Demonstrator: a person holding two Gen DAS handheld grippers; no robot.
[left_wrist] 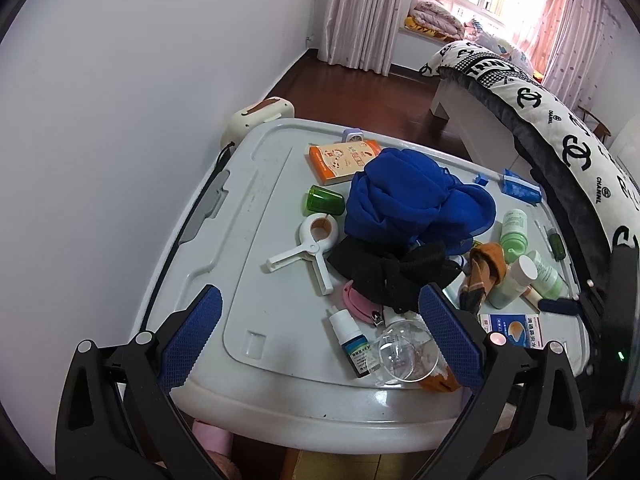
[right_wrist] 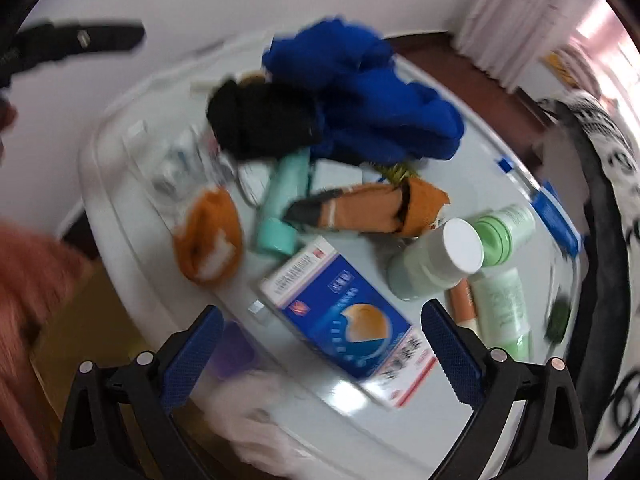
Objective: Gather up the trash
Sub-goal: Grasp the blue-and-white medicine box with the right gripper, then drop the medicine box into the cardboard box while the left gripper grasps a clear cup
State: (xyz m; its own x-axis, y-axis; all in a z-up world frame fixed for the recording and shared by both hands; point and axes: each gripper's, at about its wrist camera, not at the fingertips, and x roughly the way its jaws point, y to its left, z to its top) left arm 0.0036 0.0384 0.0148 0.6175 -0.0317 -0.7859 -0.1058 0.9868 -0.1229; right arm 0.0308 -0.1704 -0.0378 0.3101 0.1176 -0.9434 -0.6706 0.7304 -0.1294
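The left hand-held gripper and right hand-held gripper are hanging wide apart, holding nothing. Ahead, bottles, boxes and cloths are crowding the tabletop; collecting is likely just starting.

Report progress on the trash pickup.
Done: nothing visible. In hand: nothing; left gripper and right gripper both open and empty. Left: the lid still holds the blue cloth, medicine box, bottles and other clutter.

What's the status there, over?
Left tool open, empty. Right tool open over blue medicine box. No trash picked yet. Blue cloth covers mid-lid.
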